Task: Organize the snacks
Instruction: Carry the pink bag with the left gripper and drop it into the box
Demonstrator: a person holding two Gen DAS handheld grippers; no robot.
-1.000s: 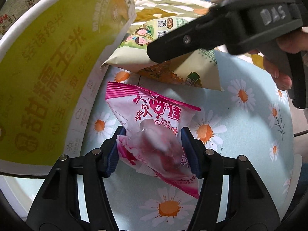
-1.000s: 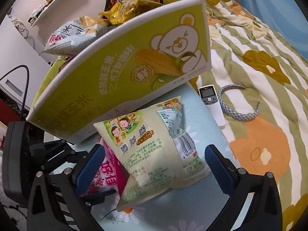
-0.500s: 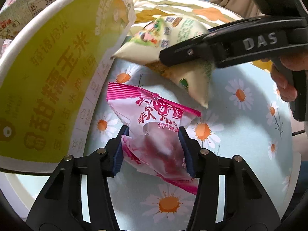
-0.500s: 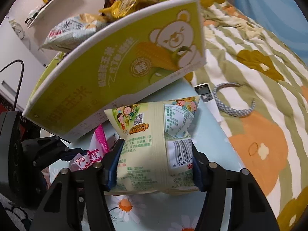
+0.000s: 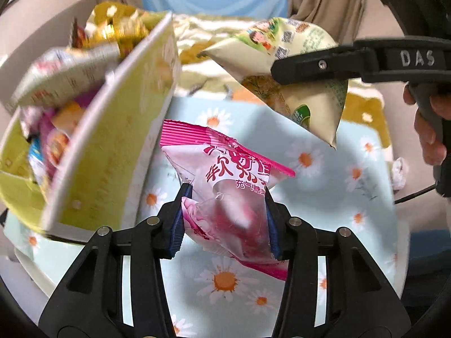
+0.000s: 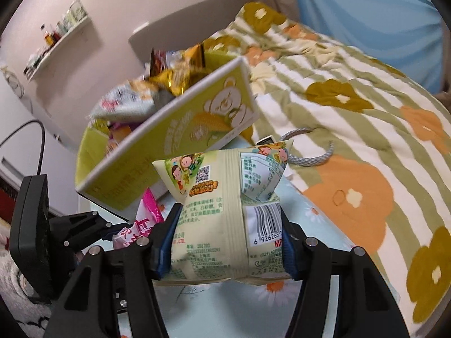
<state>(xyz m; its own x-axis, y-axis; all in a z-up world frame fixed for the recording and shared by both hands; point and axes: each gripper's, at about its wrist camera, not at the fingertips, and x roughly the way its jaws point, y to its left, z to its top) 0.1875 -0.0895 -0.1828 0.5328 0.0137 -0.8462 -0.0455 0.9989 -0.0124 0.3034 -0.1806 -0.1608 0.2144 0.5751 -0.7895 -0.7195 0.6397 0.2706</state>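
Note:
My left gripper (image 5: 224, 219) is shut on a pink snack packet (image 5: 225, 186), lifted off the daisy-print tabletop (image 5: 338, 169). My right gripper (image 6: 227, 242) is shut on a cream-yellow snack bag (image 6: 222, 197), held up in the air; the same bag (image 5: 284, 56) shows at upper right in the left wrist view. A yellow-green cardboard box (image 5: 107, 152) filled with several snack packs stands to the left of both grippers, and its side with a bear picture (image 6: 180, 140) faces the right wrist view. The pink packet (image 6: 141, 225) also peeks out at lower left there.
A bed with a floral striped cover (image 6: 352, 107) lies beyond the table. A grey headband (image 6: 313, 157) and a white remote (image 6: 265, 140) rest on it, partly hidden behind the bag. A person's hand (image 5: 428, 129) grips the right tool. A wall shelf (image 6: 56, 39) hangs at far left.
The right gripper closed on the cream-yellow bag and lifted it. The left gripper tightened on the pink packet and raised it off the table; the box's contents have come into view.

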